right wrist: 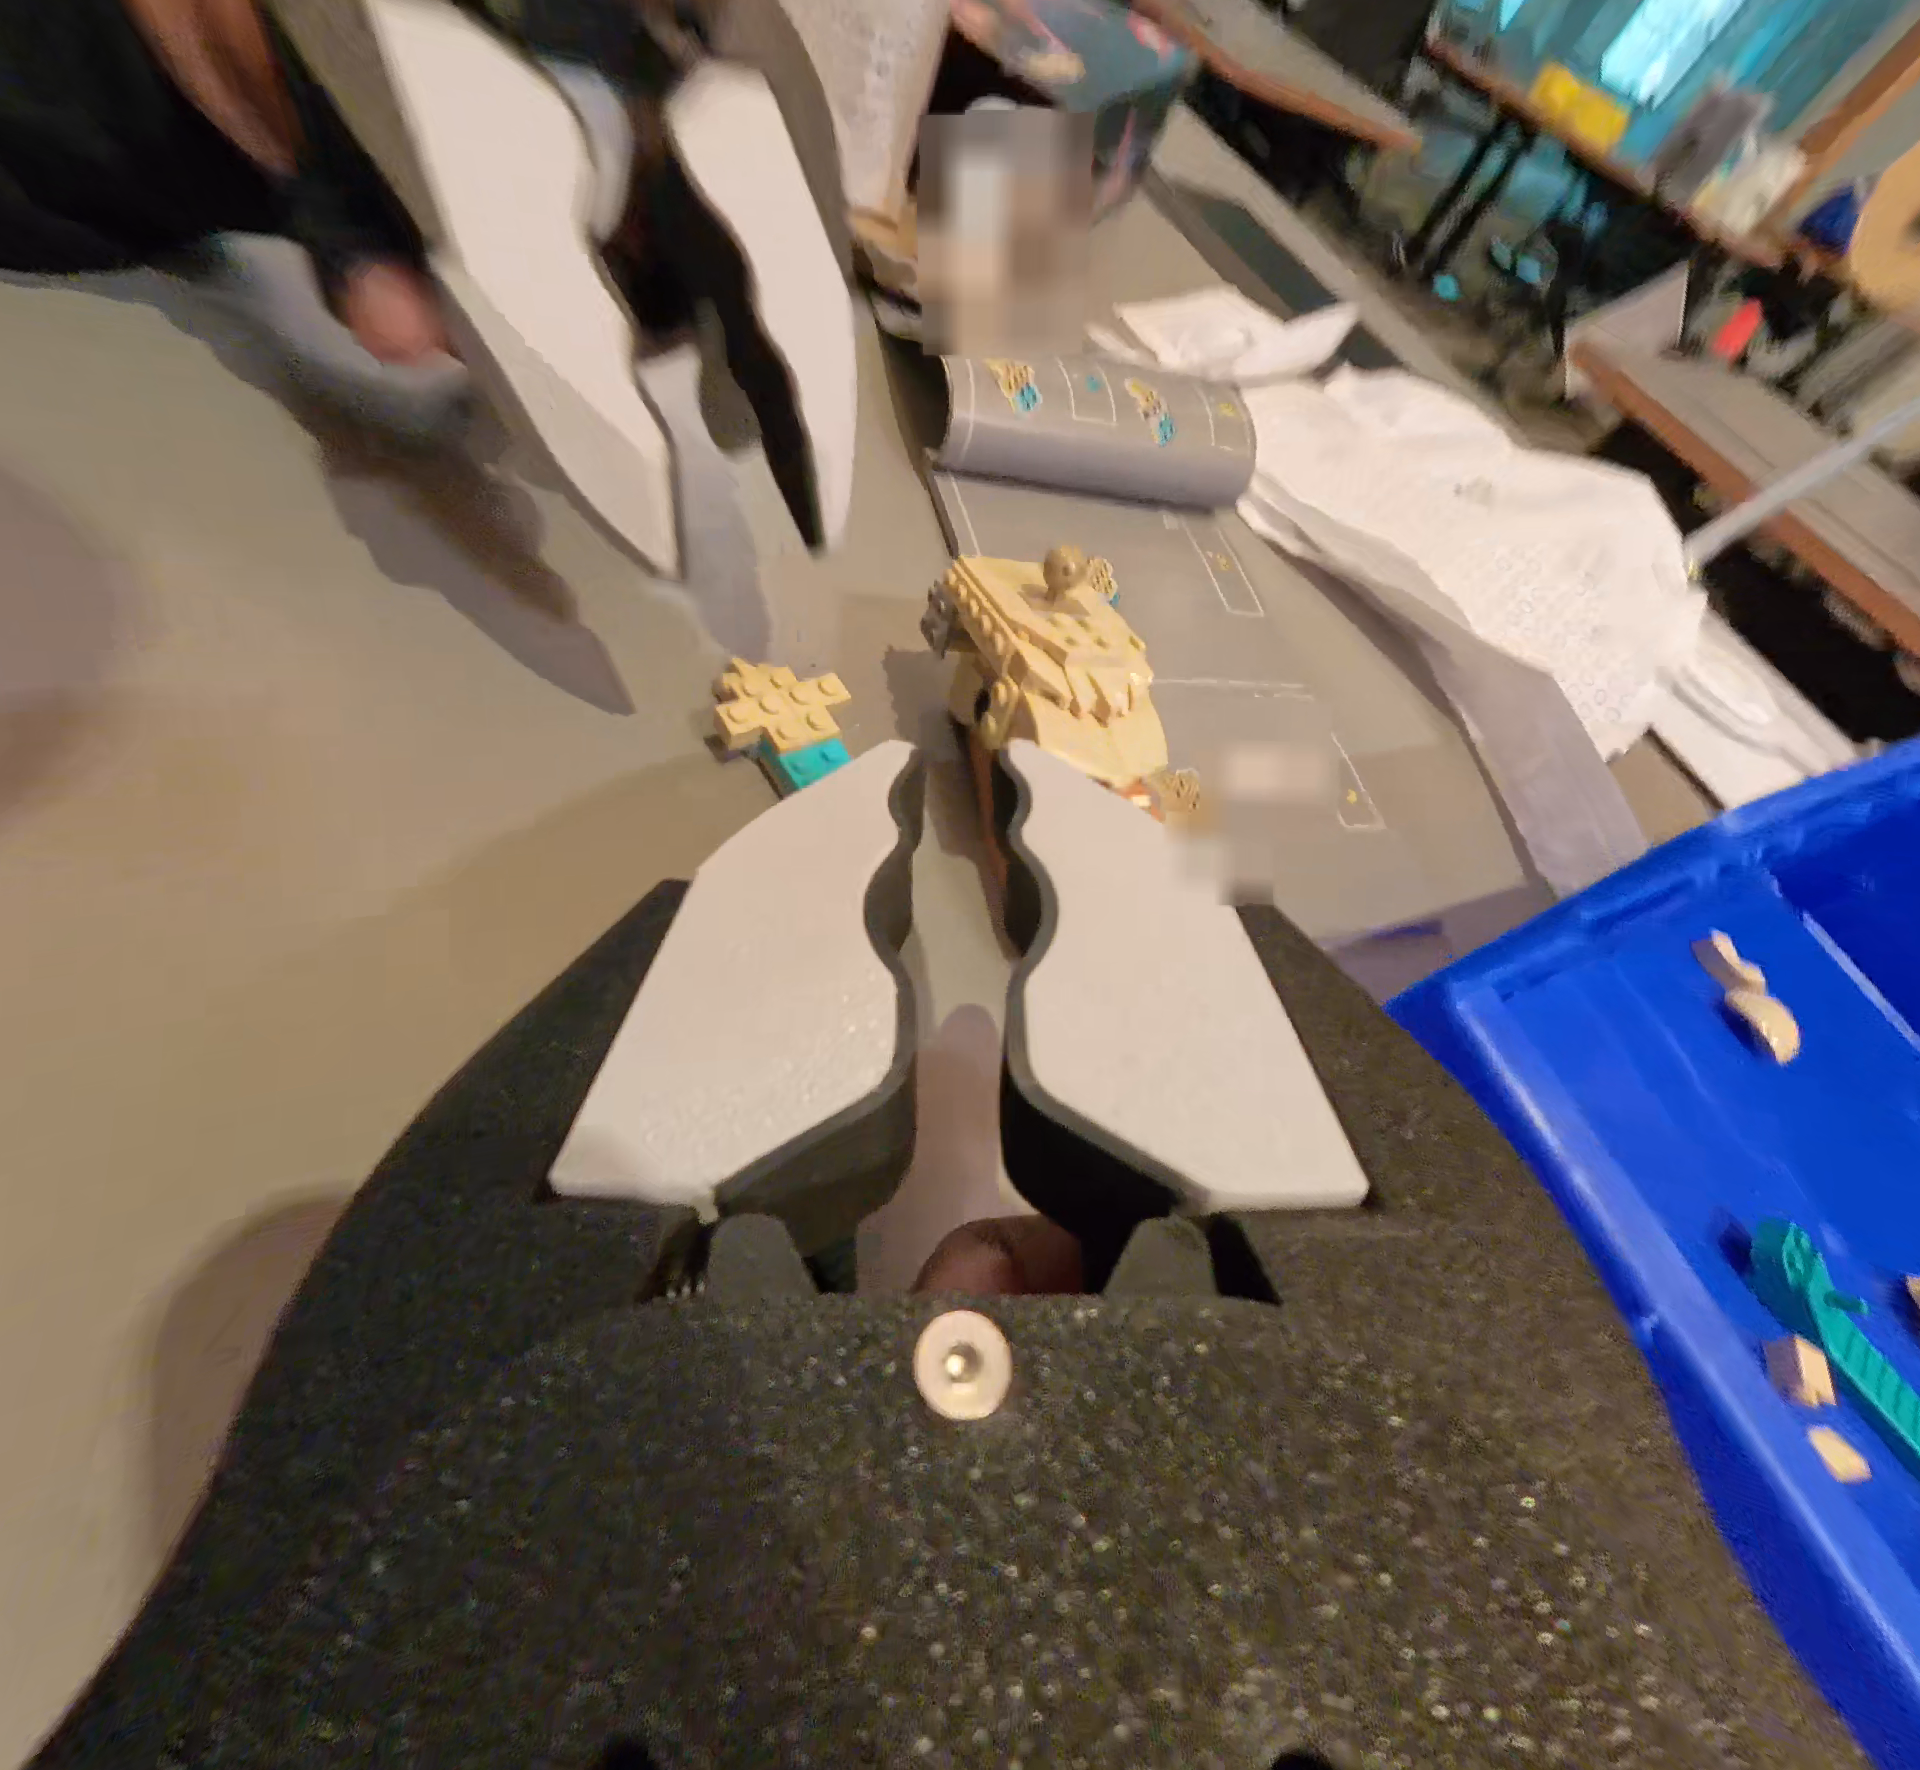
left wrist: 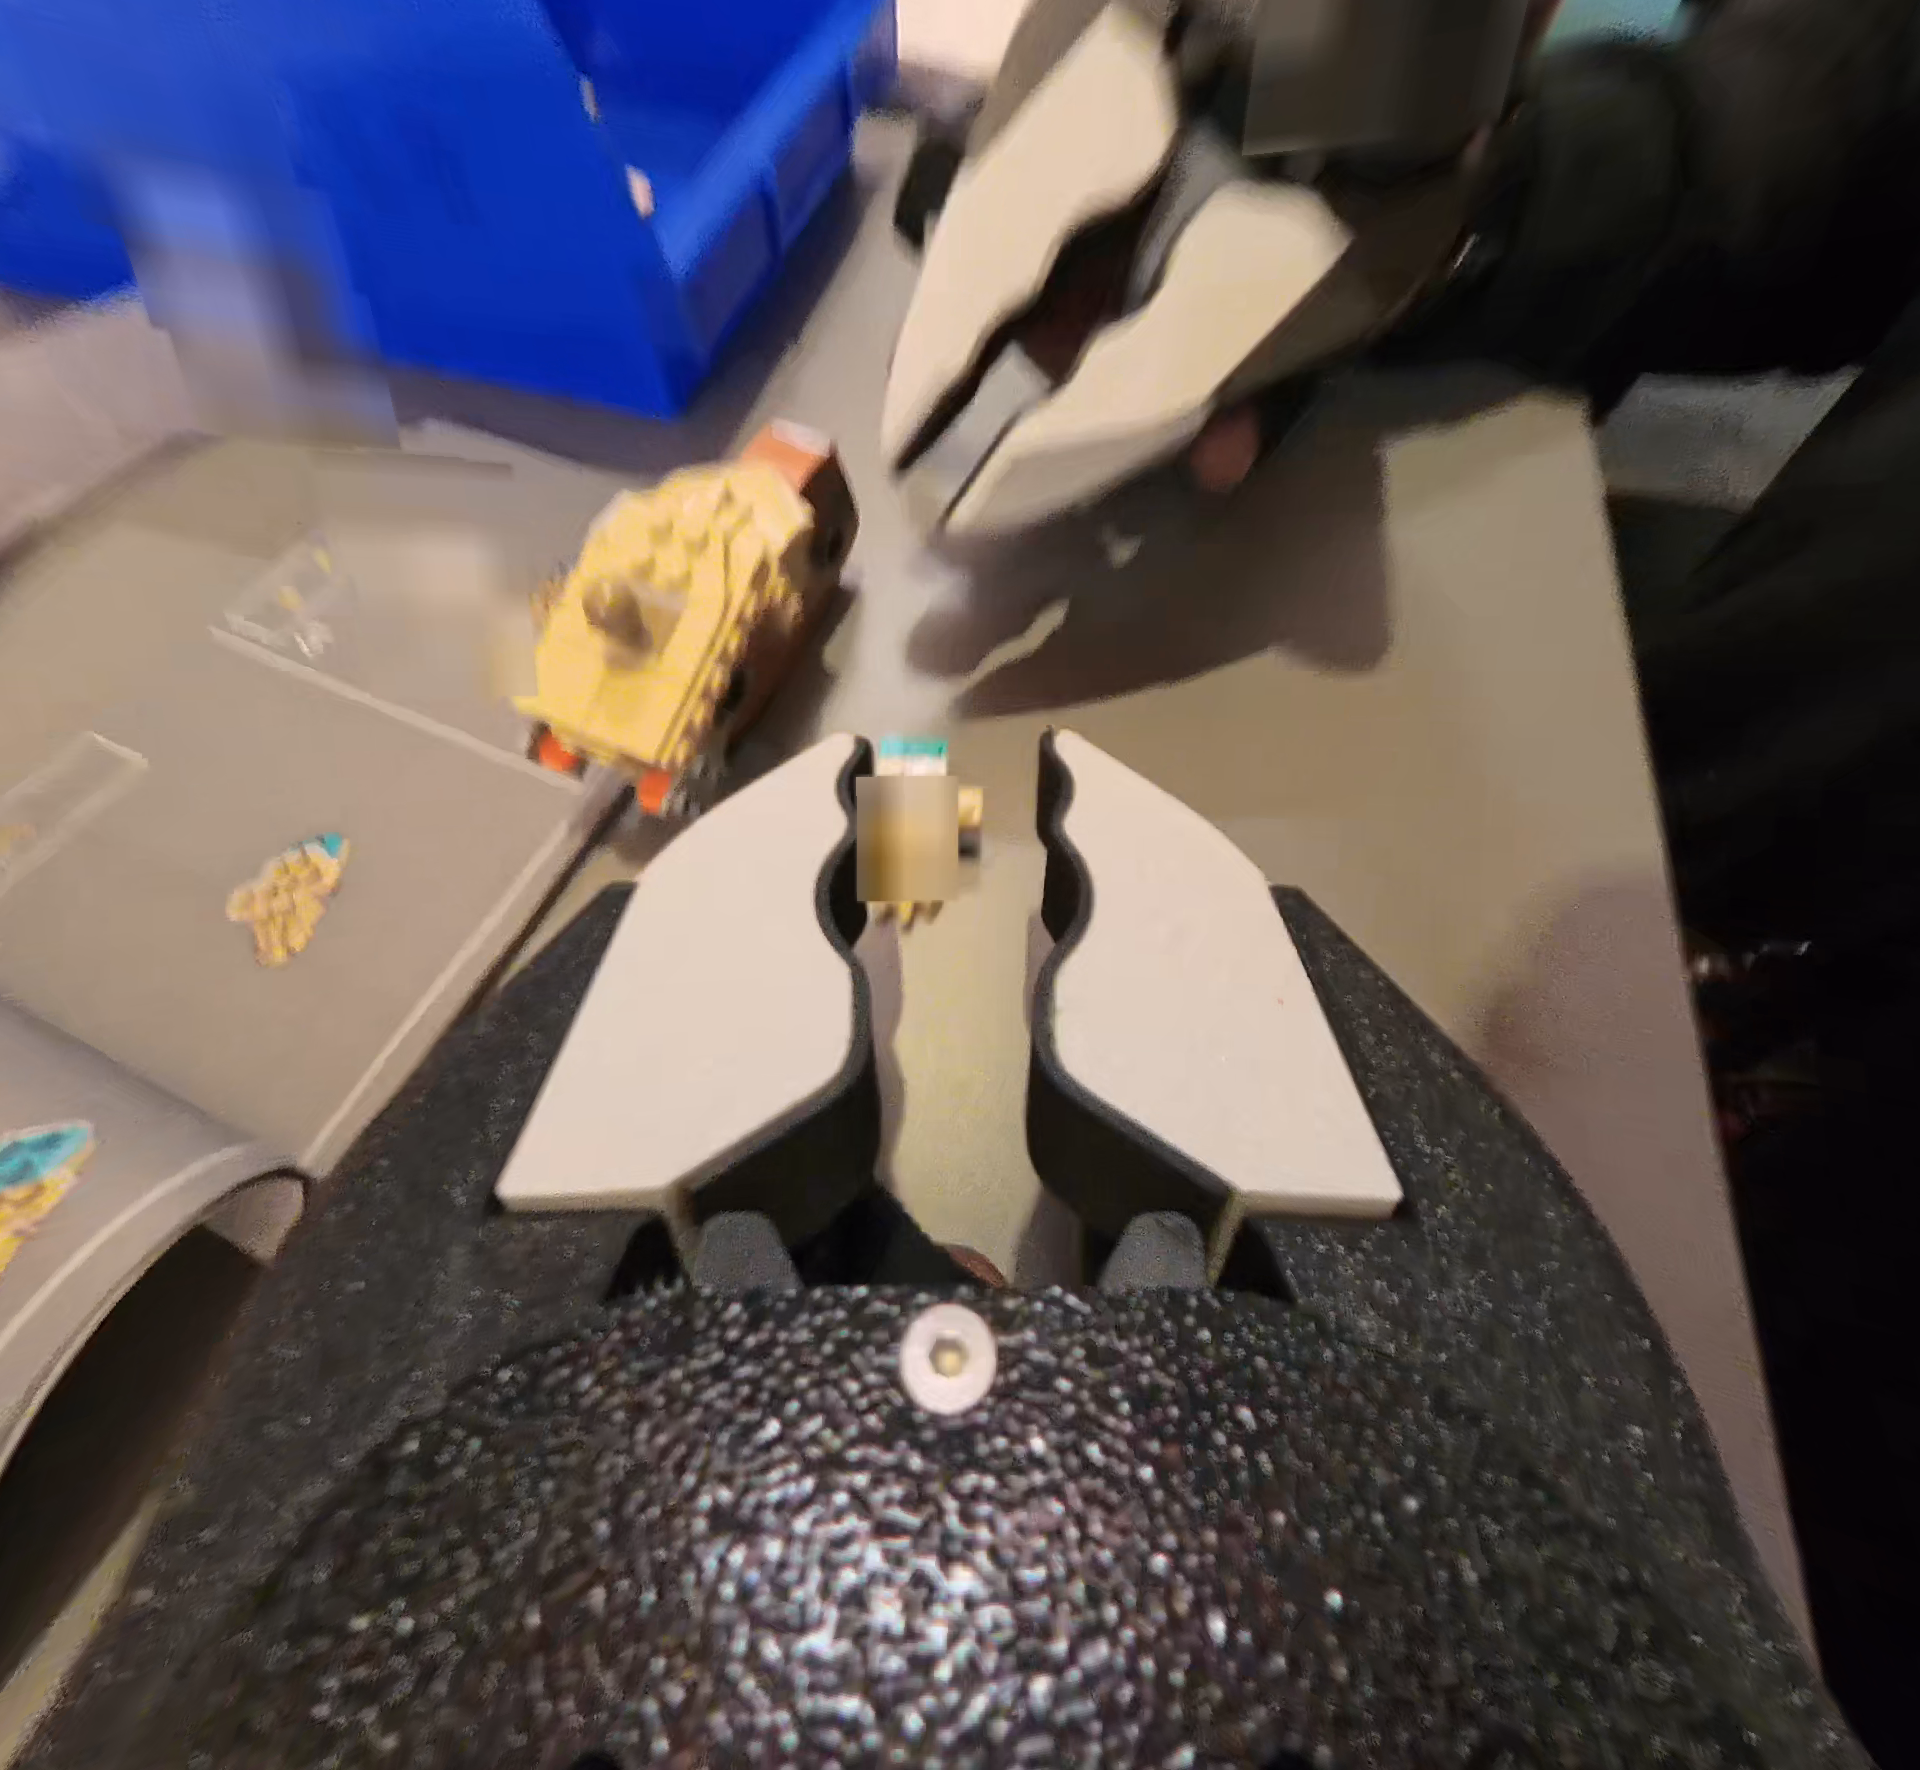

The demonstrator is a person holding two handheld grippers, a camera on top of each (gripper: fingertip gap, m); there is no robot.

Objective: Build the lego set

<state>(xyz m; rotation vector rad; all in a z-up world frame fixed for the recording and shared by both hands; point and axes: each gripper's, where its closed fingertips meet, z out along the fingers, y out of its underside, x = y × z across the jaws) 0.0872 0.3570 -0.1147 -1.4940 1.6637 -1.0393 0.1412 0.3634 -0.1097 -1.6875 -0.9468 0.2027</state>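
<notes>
A tan lego model (left wrist: pixel 675 619) with brown and orange parts lies on the grey table; it also shows in the right wrist view (right wrist: pixel 1039 671). A small tan and teal plate assembly (right wrist: pixel 779 702) lies beside it on the table. In the left wrist view this assembly (left wrist: pixel 914 827) sits just ahead of my left gripper (left wrist: pixel 951 759), between the line of its open, empty fingers. My right gripper (right wrist: pixel 958 759) is narrowly open and empty, its tips just in front of the model. The left gripper (right wrist: pixel 740 551) hovers above the small assembly, apart from it. The right gripper (left wrist: pixel 930 489) appears blurred beyond the model.
A blue bin (right wrist: pixel 1558 1045) with several loose tan and teal pieces stands at the right; it also shows at the back left in the left wrist view (left wrist: pixel 416 162). An open instruction booklet (left wrist: pixel 260 837) lies beside the model, its page curled (right wrist: pixel 1091 442). White crumpled bags (right wrist: pixel 1455 494) lie beyond. The gap from one gripper's tips to the other's is roughly 6 cm.
</notes>
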